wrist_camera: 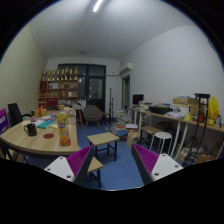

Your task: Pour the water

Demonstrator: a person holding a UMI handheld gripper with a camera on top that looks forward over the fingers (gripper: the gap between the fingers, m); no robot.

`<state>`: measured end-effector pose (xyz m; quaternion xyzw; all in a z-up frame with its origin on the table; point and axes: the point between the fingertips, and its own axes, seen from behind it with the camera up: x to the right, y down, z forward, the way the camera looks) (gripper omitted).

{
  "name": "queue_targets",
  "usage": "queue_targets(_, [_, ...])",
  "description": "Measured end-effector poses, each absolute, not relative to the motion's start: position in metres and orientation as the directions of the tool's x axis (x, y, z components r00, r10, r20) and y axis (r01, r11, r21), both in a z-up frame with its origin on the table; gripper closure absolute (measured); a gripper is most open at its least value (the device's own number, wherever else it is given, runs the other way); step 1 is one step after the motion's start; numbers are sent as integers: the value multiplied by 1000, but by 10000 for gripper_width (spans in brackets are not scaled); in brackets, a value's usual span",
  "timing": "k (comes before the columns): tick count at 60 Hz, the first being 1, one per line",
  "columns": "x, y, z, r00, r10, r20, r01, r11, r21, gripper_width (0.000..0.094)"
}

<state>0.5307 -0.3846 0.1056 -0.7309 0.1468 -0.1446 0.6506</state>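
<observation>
Gaping wide with nothing between the pads, fingers (113, 163) raised high over a blue floor (118, 172), magenta pads (82, 160) facing inward. Standing beyond the left finger, a round table (38, 142) carrying a dark mug (31, 129), an orange-filled cup (65, 137) and a bottle (60, 118), any water not discernible at this range. Farther off, a low wooden table (103, 140), a white stool (162, 138), a cluttered table (180, 122) along the right wall and shelves (60, 88) at the back.
</observation>
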Motion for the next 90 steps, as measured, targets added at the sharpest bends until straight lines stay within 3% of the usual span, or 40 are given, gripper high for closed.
queue_targets(8, [532,-384,123,909,-416,33,-7,-95,-995,112])
queue_targets(25, [524,-345,126,925,-375,57,34,-68,-997,105])
queue_targets(39, [443,-230,128,981,-195,-11,-14,-14,-1000,106])
queue_targets(50, [394,-137,103,994,-109,6,0,-52,-999,108])
queue_targets(59, [375,-81,84,991,-125,50,41,-77,-996,118])
queue_targets(68, [380,-40,91,974,-224,34,29,-25,-999,125])
queue_targets(70, [388,-41,95,973,-232,16,11,-24,-1000,169])
queue_targets(73, [386,-29,91,968,-249,-17,-26,-33,-999,370])
queue_targets(74, [386,-26,89,967,-255,-29,-40,-40,-998,398])
queue_targets(90, [373,-15,89,956,-292,21,0,-70,-998,533])
